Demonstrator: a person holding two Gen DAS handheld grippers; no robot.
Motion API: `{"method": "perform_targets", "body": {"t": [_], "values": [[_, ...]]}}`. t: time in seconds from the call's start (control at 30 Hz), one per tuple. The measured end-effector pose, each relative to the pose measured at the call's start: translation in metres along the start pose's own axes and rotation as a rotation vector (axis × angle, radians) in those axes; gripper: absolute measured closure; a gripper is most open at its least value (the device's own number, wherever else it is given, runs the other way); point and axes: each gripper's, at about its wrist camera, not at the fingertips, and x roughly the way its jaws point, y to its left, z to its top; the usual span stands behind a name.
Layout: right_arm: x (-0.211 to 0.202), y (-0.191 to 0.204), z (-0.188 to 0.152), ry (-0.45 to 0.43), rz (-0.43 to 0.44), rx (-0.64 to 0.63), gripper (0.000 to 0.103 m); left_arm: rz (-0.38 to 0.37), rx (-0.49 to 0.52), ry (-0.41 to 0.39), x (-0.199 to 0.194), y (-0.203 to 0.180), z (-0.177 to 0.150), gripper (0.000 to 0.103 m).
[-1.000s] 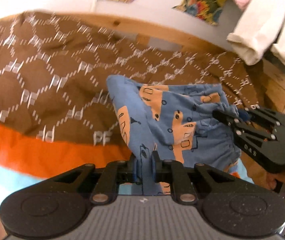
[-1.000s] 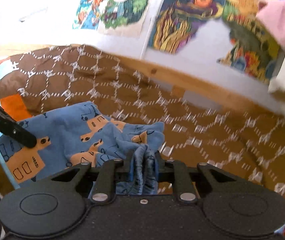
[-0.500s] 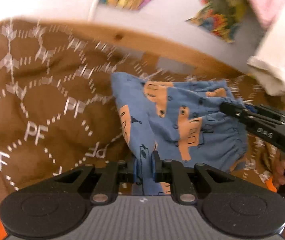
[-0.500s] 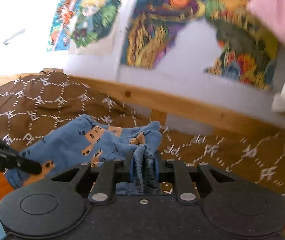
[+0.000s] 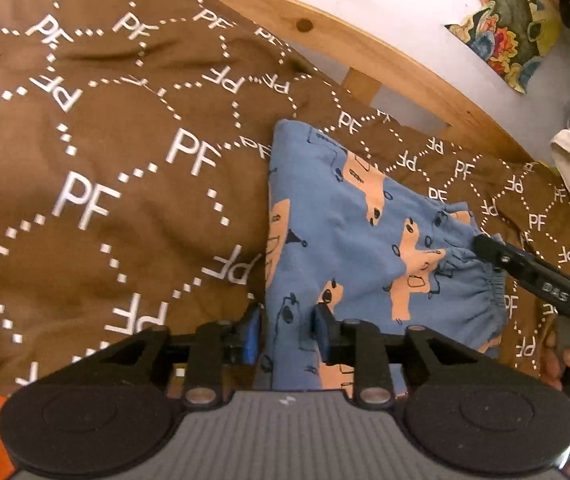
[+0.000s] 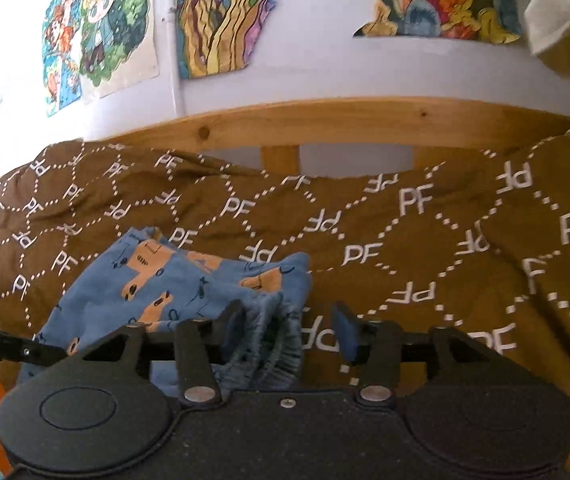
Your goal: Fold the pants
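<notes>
A bed point(image 6: 425, 240) under a brown blanket point(image 5: 125, 160) with white "PF" print has a pine rail point(image 6: 365, 120) against a pale, sunlit wall point(image 6: 317, 52) hung with colourful drawings point(image 6: 221, 16).

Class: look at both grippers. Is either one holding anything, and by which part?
Nothing is gripped. Both the left gripper and right gripper are opening; the pants lie loose between them.

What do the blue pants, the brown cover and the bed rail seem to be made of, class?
Blue pants: soft knit, probably cotton jersey; matte, limp, gathered elastic waistband.
Brown cover: woven fabric, likely cotton; matte, soft creases, printed white letters.
Bed rail: light wood, maybe pine; visible knots and grain, slight sheen.
</notes>
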Motion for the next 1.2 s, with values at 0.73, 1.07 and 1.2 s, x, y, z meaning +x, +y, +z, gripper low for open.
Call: {"method": "perform_targets", "body": {"t": [0.73, 1.07, 1.2], "values": [[-0.128, 0.032, 0.007, -0.232, -0.075, 0.022, 0.001, 0.057, 0.188, -0.206, -0.093, -0.067, -0.010, 0.000], [-0.180, 0.049, -0.011, -0.308, -0.145, 0.022, 0.001, 0.063, 0.193, -0.256, -0.119, -0.082, -0.039, 0.000], [-0.197, 0.057, -0.021, -0.339, -0.181, 0.027, 0.001, 0.100, 0.215, -0.300, -0.129, -0.086, -0.051, 0.000]]}}
